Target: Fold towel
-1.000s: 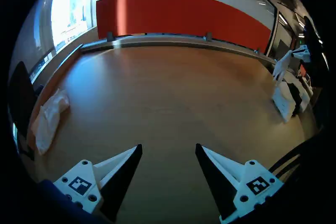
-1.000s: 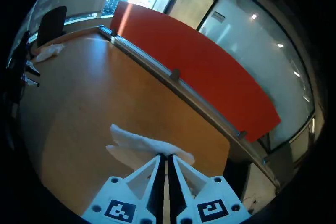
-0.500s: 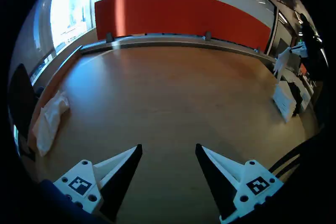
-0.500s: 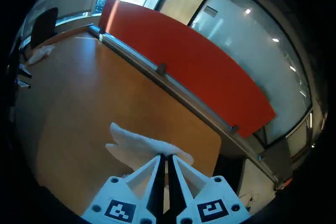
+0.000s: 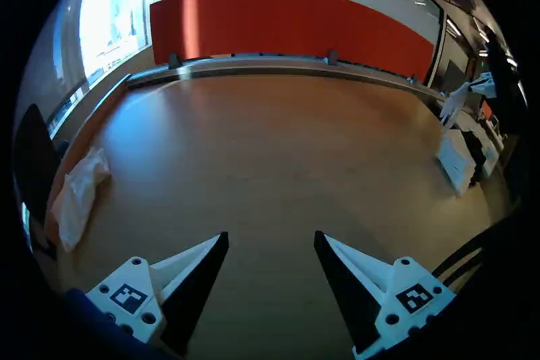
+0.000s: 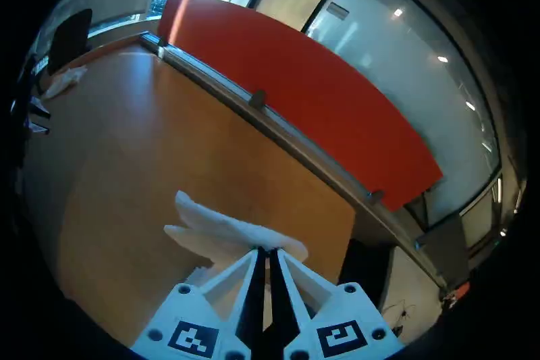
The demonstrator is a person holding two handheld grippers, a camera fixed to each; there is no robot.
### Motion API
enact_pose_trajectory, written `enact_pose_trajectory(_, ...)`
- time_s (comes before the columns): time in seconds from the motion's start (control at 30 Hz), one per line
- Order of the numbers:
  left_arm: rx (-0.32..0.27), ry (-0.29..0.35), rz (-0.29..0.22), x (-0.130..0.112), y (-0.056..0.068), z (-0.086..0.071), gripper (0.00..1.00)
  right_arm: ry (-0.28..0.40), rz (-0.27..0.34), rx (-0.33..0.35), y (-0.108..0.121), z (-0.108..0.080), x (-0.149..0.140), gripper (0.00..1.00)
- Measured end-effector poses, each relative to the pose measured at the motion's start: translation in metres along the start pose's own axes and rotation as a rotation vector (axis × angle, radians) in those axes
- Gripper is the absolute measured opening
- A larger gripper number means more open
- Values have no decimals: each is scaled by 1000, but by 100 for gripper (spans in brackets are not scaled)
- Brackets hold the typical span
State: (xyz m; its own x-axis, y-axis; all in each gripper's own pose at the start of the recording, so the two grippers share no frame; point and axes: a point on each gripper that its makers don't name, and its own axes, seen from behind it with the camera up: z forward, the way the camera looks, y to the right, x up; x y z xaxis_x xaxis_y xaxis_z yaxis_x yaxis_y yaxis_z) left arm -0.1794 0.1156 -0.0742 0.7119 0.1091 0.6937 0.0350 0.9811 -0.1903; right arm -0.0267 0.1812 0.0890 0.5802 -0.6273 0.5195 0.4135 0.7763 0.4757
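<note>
No word, brand or number can be read. The left tongs (image 5: pixel 270 233) and right tongs (image 6: pixel 267 250) bear black-and-white square markers (image 5: pixel 128 297), pattern without lettering; a small wall sign (image 6: pixel 339 11) is too blurred to make out

Both views skim the same table (image 5: pixel 270 144) toward the red partition (image 5: pixel 290 22).

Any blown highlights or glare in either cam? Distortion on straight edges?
Left gripper view: window blown out, soft sheen on the table, red divider bowed by fisheye. Right gripper view: window clipped to white, towel in the shut jaws reads sharp.
</note>
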Motion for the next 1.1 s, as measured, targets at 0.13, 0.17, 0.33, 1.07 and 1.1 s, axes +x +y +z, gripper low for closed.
enact_pose_trajectory(0.13, -4, -2, 8, 0, 1, -1, 94, -34, 13, -8, 3, -8, -26, 5)
enact_pose_trajectory(0.17, -5, -2, 10, -1, 2, -1, 94, -43, 17, -10, 3, -10, -32, 5)
enact_pose_trajectory(0.33, -11, -8, 18, -2, 5, -2, 94, -100, 43, -18, 3, -20, -74, 5)
enact_pose_trajectory(1.07, -17, -13, 39, -7, 8, -4, 94, -243, 148, -53, -6, -23, -174, 5)
enact_pose_trajectory(1.1, -16, -13, 39, -7, 8, -4, 94, -247, 152, -54, -6, -22, -177, 5)
